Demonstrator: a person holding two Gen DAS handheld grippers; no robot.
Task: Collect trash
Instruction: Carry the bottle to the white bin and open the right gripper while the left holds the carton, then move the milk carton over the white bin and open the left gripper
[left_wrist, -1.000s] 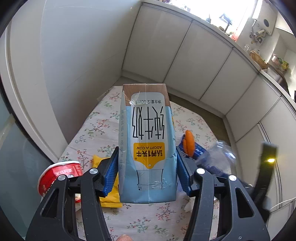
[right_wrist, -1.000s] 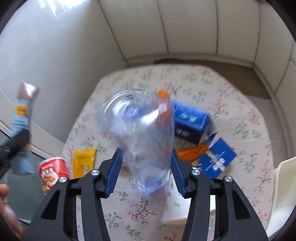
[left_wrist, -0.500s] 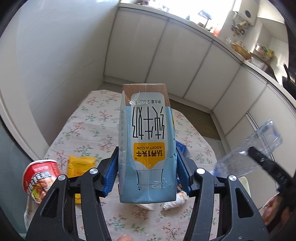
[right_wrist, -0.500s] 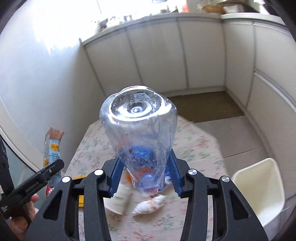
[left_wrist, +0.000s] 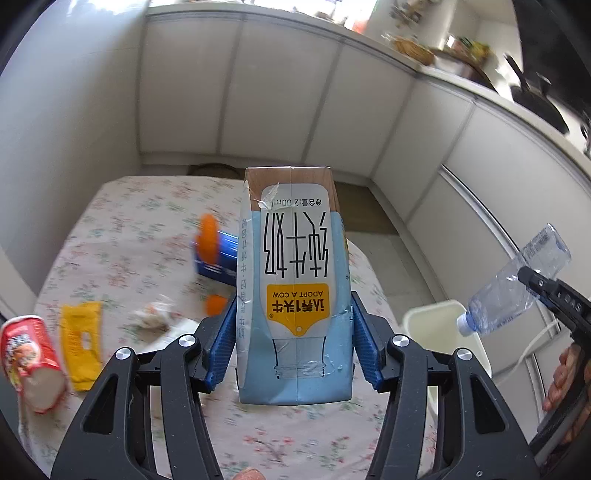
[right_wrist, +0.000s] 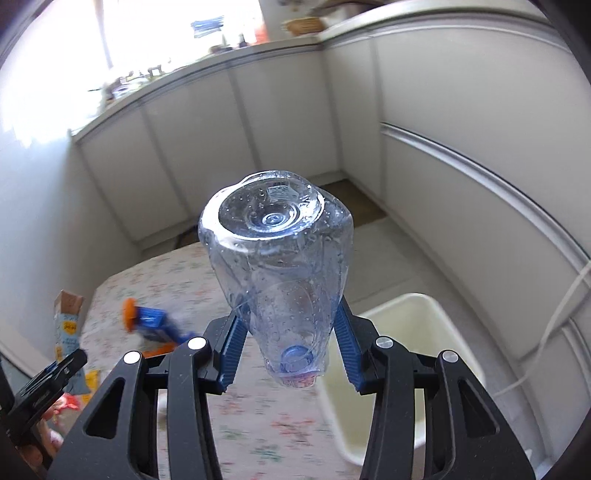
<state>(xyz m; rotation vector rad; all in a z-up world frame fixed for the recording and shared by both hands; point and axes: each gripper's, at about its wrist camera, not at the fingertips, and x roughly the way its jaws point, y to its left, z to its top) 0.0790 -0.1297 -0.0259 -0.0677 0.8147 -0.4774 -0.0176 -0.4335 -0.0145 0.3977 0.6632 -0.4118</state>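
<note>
The left hand-held gripper (left_wrist: 293, 343) is clamped on a milk carton (left_wrist: 295, 295), its ribbed blue pads (left_wrist: 223, 345) pressing the flat sides of the pale blue, brown-topped paperboard box; the carton is held above the worktop (left_wrist: 122, 236), printed lettering upside down, with crinkled clear tape across its lower panel. The right hand-held gripper (right_wrist: 286, 356) grasps a plastic bottle (right_wrist: 277, 266) by its tapered shoulder, the blue cap toward the camera and the round, dimpled base pointing away; the thin transparent wall is dented and beaded with droplets. Just beside and below the bottle stands a cream plastic bin (right_wrist: 413, 354), rectangular with rounded corners and a smooth rim, next to the worktop's edge. The worktop wears a floral cloth, on which lie a blue box with an orange cap (left_wrist: 216, 254), a flat yellow packet (left_wrist: 81, 345), a crumpled wrapper (left_wrist: 153, 314) and, at the near left edge, a red cylindrical cup (left_wrist: 27, 363) on its side. Plain white cabinet panels (left_wrist: 280, 96) curve around behind.
</note>
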